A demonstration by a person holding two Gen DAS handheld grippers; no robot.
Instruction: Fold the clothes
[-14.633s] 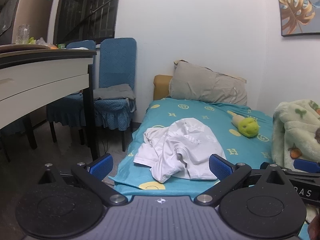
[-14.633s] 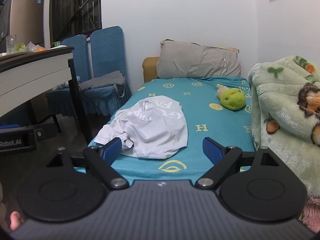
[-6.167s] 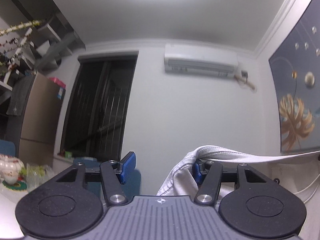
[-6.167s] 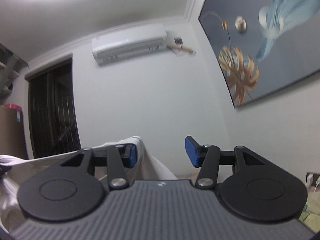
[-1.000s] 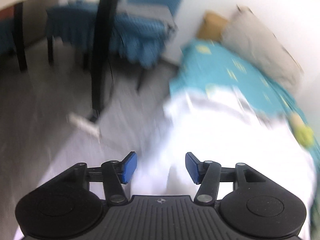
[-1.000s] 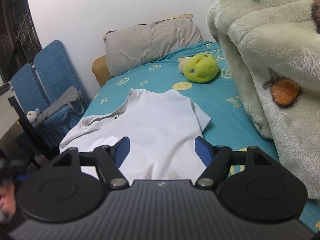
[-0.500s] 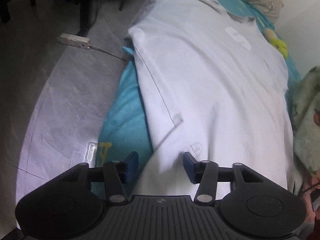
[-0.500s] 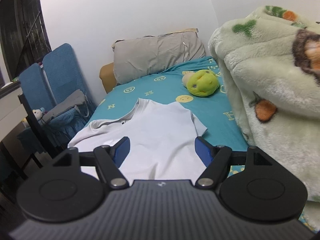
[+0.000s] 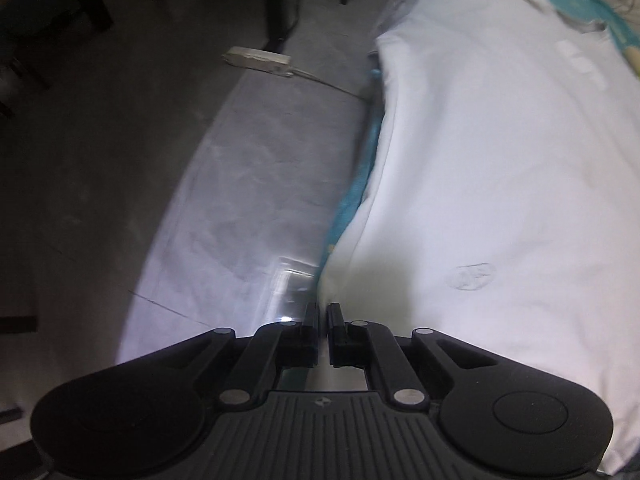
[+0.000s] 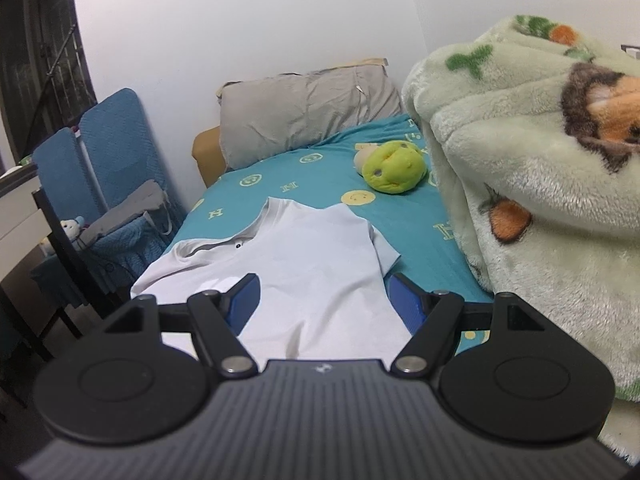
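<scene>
A white shirt (image 10: 312, 256) lies spread flat on the teal bed sheet (image 10: 424, 248), collar toward the pillow. In the left wrist view the shirt (image 9: 480, 200) fills the right side, its left edge running along the bed's side. My left gripper (image 9: 323, 310) points steeply down at the near left corner of the shirt, its jaws closing tight with a strip of white cloth pinched between them. My right gripper (image 10: 322, 286) hovers over the shirt's near part, open, with its blue pads apart and nothing gripped.
A green plush toy (image 10: 394, 172) and a grey pillow (image 10: 308, 116) lie at the bed's far end. A fluffy green blanket (image 10: 540, 180) is piled on the right. Blue chairs (image 10: 108, 148) stand left of the bed. A power strip (image 9: 258, 60) lies on the grey floor.
My left gripper swung down over the bed's left edge and its jaws closed on the shirt's near corner. The right gripper stayed open and barely shifted.
</scene>
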